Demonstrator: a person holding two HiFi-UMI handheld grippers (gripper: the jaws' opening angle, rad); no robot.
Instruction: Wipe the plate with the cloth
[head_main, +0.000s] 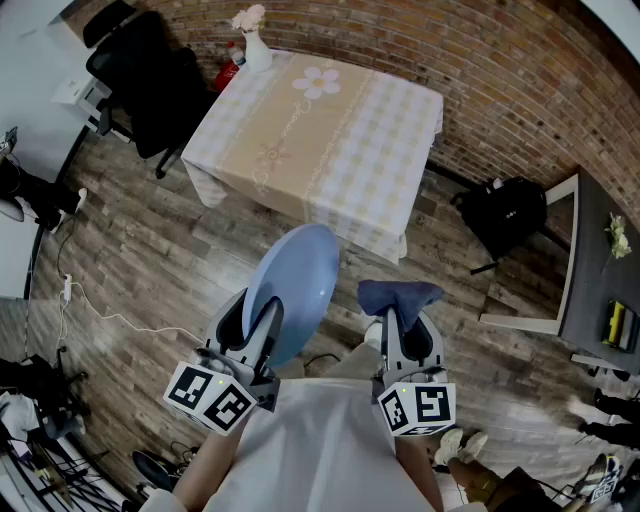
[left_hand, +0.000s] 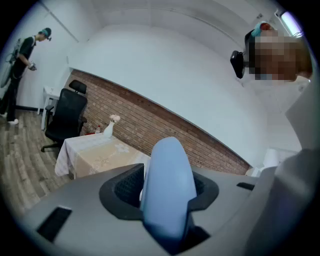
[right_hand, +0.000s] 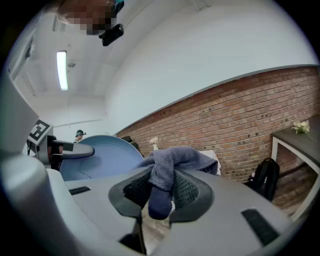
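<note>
Pinching plate (head_main: 300, 275) rim in left gripper (head_main: 262, 308) fingers (left_hand: 125, 187), cloth (head_main: 400, 295) in right gripper (head_main: 401, 318). Held apart, cloth just right. Judged: wiping not begun, all left.

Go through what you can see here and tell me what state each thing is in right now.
plate: held in the air by its rim, apart from the cloth.
cloth: bunched up, pinched, folds spilling over the jaws.
left gripper: shut on the plate.
right gripper: shut on the cloth.
vase: upright on a corner of the table.
</note>
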